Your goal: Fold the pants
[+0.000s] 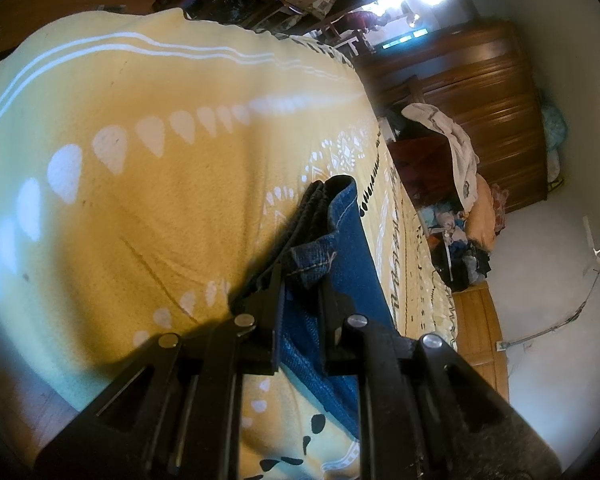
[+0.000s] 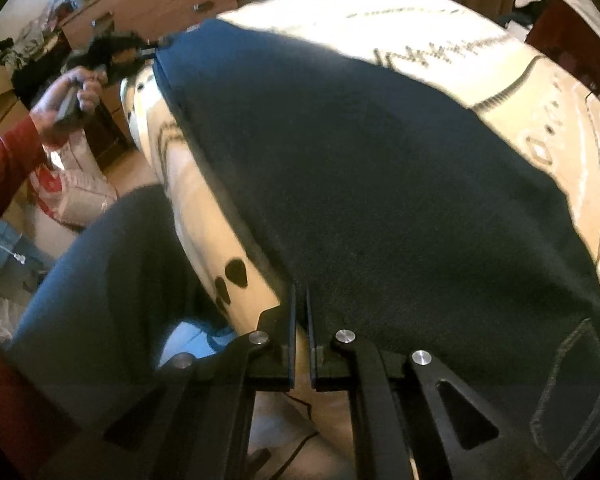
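**Both ends pinched, fold about to start**

I have the pants spread flat along the bed's near edge, over the yellow blanket. My left tongs are clamped on the hem end, denim bunched between the jaws. My right tongs have narrowed to a slit on the edge of the cloth at the other end; whether they truly grip it, I cannot tell. Next, I judge, I lift one end and carry it over to the other, keeping edges aligned.
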Demonstrator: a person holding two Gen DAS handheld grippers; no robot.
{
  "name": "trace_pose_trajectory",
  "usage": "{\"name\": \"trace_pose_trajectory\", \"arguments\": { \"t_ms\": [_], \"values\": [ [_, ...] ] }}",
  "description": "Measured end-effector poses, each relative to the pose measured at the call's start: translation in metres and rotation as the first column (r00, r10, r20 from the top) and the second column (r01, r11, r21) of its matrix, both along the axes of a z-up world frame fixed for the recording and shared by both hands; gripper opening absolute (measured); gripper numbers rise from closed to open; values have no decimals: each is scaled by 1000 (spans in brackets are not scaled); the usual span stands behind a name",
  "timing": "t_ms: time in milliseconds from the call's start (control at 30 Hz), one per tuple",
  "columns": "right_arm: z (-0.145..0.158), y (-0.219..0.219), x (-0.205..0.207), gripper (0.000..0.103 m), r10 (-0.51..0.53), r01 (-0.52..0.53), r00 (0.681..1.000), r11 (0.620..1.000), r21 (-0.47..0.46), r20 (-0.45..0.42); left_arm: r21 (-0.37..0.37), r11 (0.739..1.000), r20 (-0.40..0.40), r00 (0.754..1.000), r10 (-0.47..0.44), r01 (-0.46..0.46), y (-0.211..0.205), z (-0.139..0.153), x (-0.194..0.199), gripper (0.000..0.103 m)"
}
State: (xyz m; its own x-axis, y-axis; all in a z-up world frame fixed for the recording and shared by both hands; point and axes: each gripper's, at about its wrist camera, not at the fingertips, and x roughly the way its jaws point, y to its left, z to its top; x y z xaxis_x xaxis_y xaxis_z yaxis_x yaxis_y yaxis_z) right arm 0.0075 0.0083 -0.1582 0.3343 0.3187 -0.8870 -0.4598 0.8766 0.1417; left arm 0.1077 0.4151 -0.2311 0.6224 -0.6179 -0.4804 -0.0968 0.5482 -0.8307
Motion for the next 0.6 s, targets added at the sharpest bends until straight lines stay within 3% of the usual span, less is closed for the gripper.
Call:
{"name": "trace_pose_trajectory", "arguments": {
  "t_ms": [200,267,300,433,600],
  "values": [
    [-2,-5,1,10,-30,30,1000,999,18,0,38,999,5,1000,-16,16,-1,15,-12,17],
    [4,-10,-2,24,-64,64,998,998,14,12,48,999,22,1000,-2,1,0,23,-24,17],
    [8,-13,-3,36,-86,86,996,996,20,24,43,999,27,1000,8,-9,3,25,-31,18],
    [26,-24,-5,39,-147,143,989,986,85,34,12,1000,31,999,11,-11,5,23,-53,23],
    [27,-19,0,40,-143,141,990,986,90,16,4,999,-3,999,-38,38,-13,9,-41,24]
  ]
}}
